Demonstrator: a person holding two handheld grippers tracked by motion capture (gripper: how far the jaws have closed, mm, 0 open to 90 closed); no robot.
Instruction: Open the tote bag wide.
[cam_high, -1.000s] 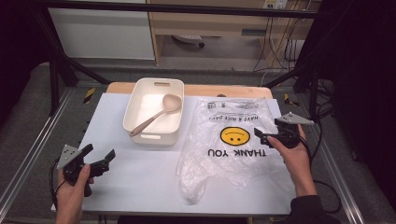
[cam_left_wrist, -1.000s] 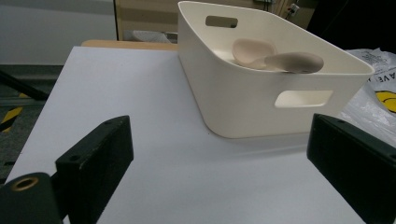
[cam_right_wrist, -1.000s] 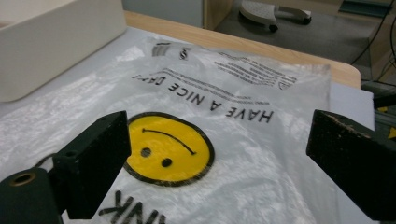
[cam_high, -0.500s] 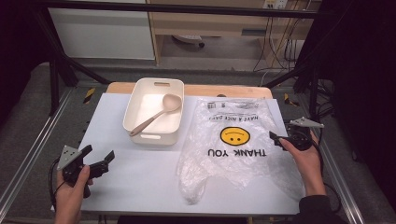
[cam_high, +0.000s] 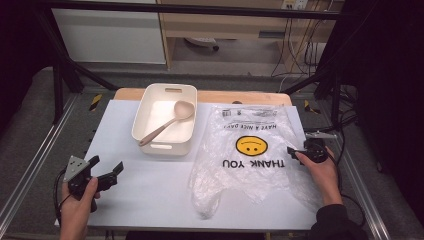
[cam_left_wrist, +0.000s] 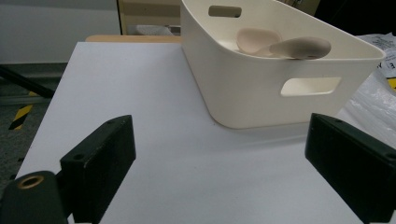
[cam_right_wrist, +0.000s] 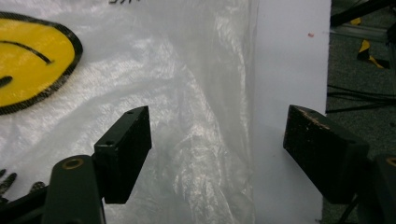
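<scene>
right gripper (cam_right_wrist: 217, 140): jaws apart, have just been closing, straddling the bag's (cam_high: 250, 150) right edge, pads not pressing | left gripper (cam_left_wrist: 224, 172): jaws wide, nothing between, low over the sheet (cam_high: 145, 185) | bag flat on sheet, right of bin (cam_high: 165, 117) holding spoon (cam_high: 165, 122) | wooden table (cam_high: 240, 96) beneath | dark room, cables on floor
</scene>
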